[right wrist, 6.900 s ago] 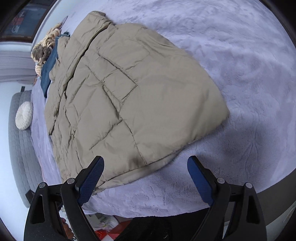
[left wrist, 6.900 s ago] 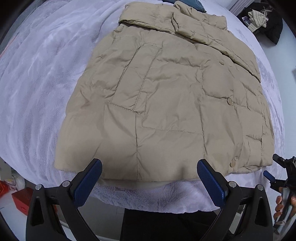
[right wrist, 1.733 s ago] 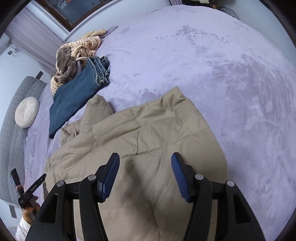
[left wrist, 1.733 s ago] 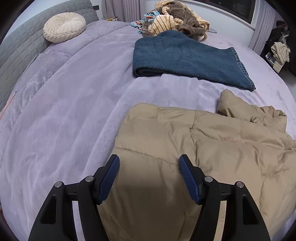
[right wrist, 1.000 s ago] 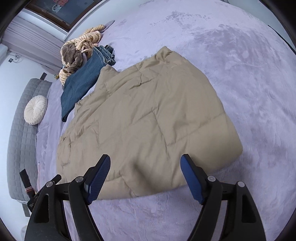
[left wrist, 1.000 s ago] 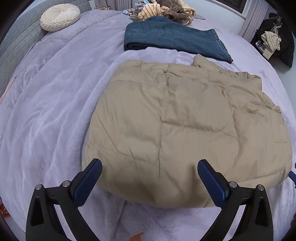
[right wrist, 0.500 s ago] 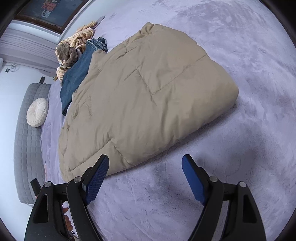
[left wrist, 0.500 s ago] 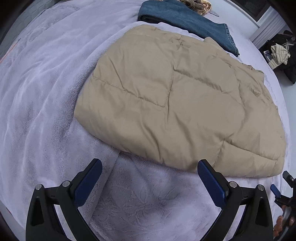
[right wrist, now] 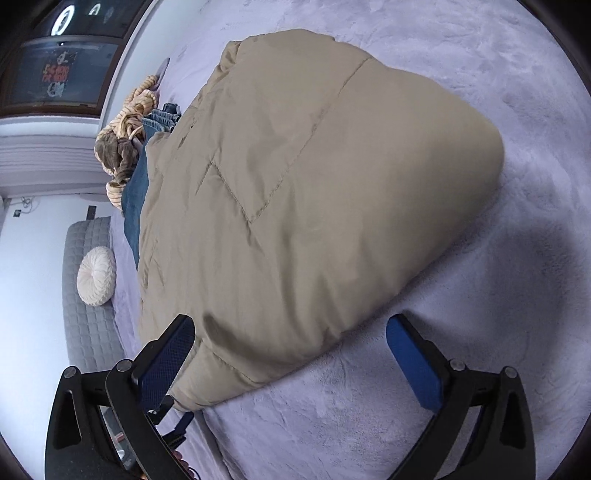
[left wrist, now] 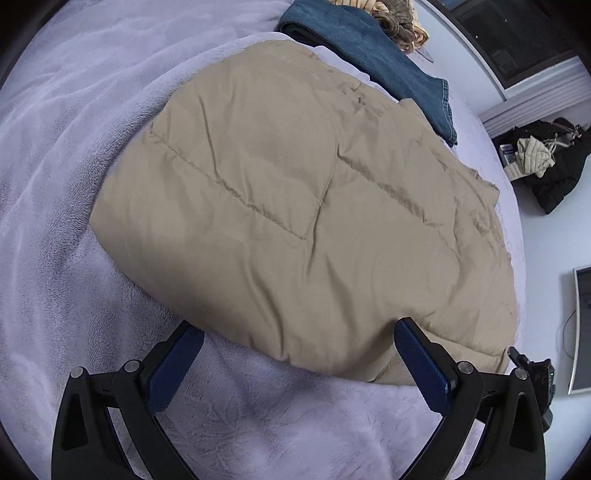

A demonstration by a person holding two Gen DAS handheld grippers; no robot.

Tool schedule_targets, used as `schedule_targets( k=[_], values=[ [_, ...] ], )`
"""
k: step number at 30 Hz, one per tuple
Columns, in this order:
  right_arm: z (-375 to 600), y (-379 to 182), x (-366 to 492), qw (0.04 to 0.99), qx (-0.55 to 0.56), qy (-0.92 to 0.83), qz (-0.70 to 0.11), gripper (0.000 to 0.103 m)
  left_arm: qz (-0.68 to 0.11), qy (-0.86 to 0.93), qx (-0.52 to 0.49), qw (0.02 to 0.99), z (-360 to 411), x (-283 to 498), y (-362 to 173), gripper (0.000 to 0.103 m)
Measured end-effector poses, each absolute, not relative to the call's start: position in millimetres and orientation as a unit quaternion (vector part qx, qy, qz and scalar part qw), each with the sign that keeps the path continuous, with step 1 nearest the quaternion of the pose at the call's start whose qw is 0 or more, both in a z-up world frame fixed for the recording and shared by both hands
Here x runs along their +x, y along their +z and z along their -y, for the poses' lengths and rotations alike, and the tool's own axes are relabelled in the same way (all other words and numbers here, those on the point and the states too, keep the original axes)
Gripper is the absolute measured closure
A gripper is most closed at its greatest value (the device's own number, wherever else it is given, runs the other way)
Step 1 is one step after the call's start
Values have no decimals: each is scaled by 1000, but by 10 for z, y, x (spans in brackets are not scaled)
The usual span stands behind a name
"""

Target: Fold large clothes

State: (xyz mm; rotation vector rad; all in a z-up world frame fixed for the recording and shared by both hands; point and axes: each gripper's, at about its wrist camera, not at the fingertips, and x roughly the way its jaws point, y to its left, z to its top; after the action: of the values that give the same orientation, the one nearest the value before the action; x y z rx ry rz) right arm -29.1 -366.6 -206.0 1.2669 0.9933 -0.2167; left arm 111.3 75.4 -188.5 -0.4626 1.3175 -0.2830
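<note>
A tan quilted puffer jacket (left wrist: pixel 295 206) lies folded in half on a lilac plush bed cover (left wrist: pixel 258 417); it also fills the right wrist view (right wrist: pixel 295 206). My left gripper (left wrist: pixel 295 358) is open and empty, its blue pads just at the jacket's near folded edge. My right gripper (right wrist: pixel 291 350) is open and empty too, its jaws wide on either side of the jacket's near corner. Neither holds the fabric.
Folded blue jeans (left wrist: pixel 369 40) and a striped heap of clothes (left wrist: pixel 395 18) lie beyond the jacket. A round cream cushion (right wrist: pixel 96 276) rests on the grey headboard (right wrist: pixel 85 332). Dark clothes (left wrist: pixel 550 166) lie on the floor at the right.
Both grippers drew back from the folded jacket a second ago and have now come in close and low to its near edge. Both stay open.
</note>
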Motion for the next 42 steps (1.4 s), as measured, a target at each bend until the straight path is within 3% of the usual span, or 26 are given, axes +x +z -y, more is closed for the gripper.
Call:
schedule_targets(
  k=[5, 16, 18, 19, 20, 21, 23, 26, 31, 42],
  values=[
    [3655, -2129, -160, 680, 589, -77, -430, 0, -594, -138, -316, 727, -1026, 1223, -2093, 0],
    [3753, -2373, 108, 654, 639, -48, -402, 0, -562, -124, -368, 731, -705, 1710, -2303, 0],
    [3767, -2409, 140, 647, 647, -49, -400, 0, -551, -110, -369, 740, -693, 1734, -2283, 19],
    [3772, -2412, 141, 645, 650, -50, -400, 0, -549, -114, -360, 746, -688, 1729, -2270, 46],
    [3770, -2407, 133, 643, 653, -51, -397, 1, -547, -122, -352, 750, -679, 1737, -2250, 59],
    [3766, -2401, 125, 642, 654, -52, -396, 4, -543, -129, -345, 755, -676, 1739, -2209, 64],
    [3756, -2403, 100, 640, 654, -58, -400, 44, -536, -141, -321, 768, -649, 1737, -2099, 76],
    [3731, -2335, 61, 643, 658, -54, -388, 68, -525, -153, -275, 791, -565, 1740, -1908, 81],
    [3618, -2081, -25, 671, 637, -57, -376, 79, -497, -186, -221, 818, -554, 1669, -1577, 83],
    [3197, -1698, -704, 680, 615, -60, -395, 80, -500, -238, -186, 812, -969, 799, -1276, 83]
  ],
)
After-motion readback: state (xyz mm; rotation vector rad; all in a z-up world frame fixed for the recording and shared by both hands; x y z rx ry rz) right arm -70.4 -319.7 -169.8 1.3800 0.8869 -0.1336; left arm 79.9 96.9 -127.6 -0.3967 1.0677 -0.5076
